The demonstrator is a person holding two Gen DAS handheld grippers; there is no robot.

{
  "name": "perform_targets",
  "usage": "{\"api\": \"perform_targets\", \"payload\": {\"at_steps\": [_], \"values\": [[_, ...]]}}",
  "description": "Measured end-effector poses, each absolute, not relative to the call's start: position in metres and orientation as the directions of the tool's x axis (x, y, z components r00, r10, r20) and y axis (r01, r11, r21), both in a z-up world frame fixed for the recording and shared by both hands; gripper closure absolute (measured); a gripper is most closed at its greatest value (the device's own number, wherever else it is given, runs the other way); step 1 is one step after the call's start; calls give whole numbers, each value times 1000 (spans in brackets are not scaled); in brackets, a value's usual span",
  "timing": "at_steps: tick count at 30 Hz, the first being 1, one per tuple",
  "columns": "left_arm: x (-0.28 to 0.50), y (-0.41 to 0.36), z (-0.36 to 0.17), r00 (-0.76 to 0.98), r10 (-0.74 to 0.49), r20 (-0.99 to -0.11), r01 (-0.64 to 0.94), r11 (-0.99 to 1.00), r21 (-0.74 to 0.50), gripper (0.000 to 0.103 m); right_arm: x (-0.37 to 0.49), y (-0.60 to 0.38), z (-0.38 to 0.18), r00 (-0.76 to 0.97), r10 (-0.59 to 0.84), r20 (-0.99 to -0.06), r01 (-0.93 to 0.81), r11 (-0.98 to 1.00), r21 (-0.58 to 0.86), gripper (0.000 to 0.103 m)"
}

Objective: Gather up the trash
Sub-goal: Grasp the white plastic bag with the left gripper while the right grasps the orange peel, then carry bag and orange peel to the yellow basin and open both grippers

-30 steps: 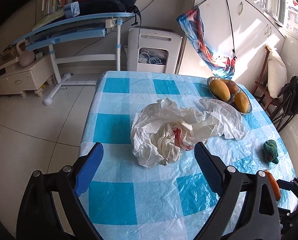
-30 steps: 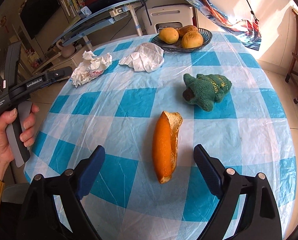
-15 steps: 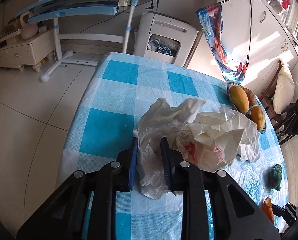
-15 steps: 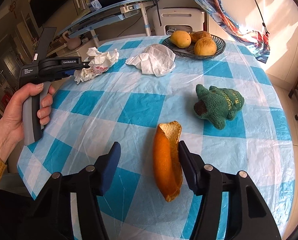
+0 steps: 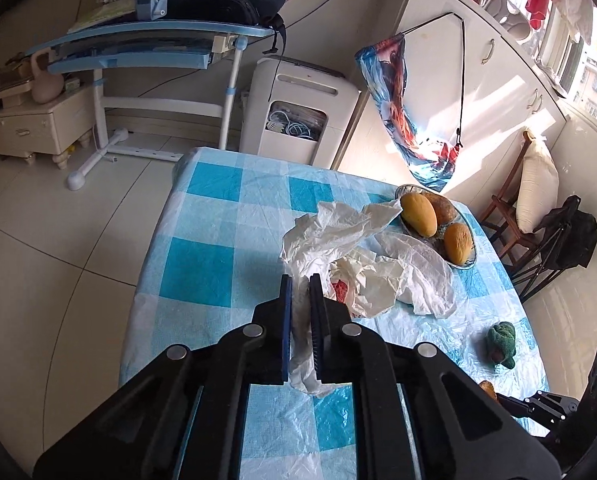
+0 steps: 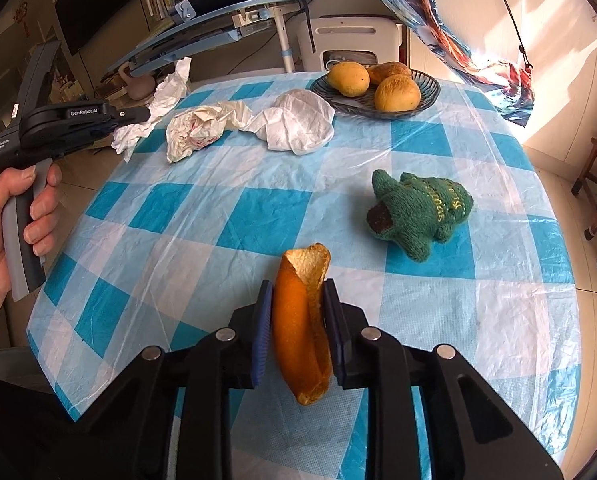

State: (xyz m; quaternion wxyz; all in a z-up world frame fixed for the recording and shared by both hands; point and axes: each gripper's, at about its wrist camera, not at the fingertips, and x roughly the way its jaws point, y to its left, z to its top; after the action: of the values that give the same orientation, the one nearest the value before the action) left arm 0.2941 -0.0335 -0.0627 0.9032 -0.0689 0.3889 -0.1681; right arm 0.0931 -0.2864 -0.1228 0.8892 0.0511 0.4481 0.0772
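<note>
**Orange peel and white plastic both pinched, neither yet carried off**

Orange peel (image 6: 302,320) sits upright between the narrow jaws of the right gripper (image 6: 296,292), clamped across its curled sides so the long strip points away from the camera, its far end above the checked tablecloth (image 6: 234,216). Holding it by the middle probably keeps the stiff strip from swinging.

The left gripper (image 5: 298,280) is closed almost fully on a fold of the white plastic bag (image 5: 326,236). From the right wrist view the pinched corner stands up off the table edge (image 6: 154,104), while the rest of the bag, with its red print, lies crumpled on the cloth beside a second white wad (image 6: 298,124). A thin film needs a tight pinch on a bunched edge, which would explain the near-shut jaws.

A green knitted toy (image 6: 418,212) lies near the peel, and a dish of mangoes (image 6: 378,84) sits at the far side, touching neither gripper; they seem to be keepers rather than rubbish.

No bin appears in either view, so where the trash should go cannot be told. The likely risk is the bag dragging its loose tail into the dish when lifted.
</note>
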Motion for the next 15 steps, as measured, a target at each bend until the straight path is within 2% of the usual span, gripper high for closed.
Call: {"api": "perform_targets", "payload": {"at_steps": [4, 7, 15], "values": [[276, -36, -51, 640, -380, -668, 289, 924, -248, 95, 91, -282, -123, 591, 160, -791, -101, 987, 125, 75], [259, -37, -38, 648, -398, -649, 311, 917, -251, 95, 90, -287, -122, 583, 195, -789, -98, 980, 171, 85], [192, -37, -9, 670, -442, -596, 352, 897, -268, 95, 69, -287, -103, 614, 275, -740, -117, 959, 260, 86]]}}
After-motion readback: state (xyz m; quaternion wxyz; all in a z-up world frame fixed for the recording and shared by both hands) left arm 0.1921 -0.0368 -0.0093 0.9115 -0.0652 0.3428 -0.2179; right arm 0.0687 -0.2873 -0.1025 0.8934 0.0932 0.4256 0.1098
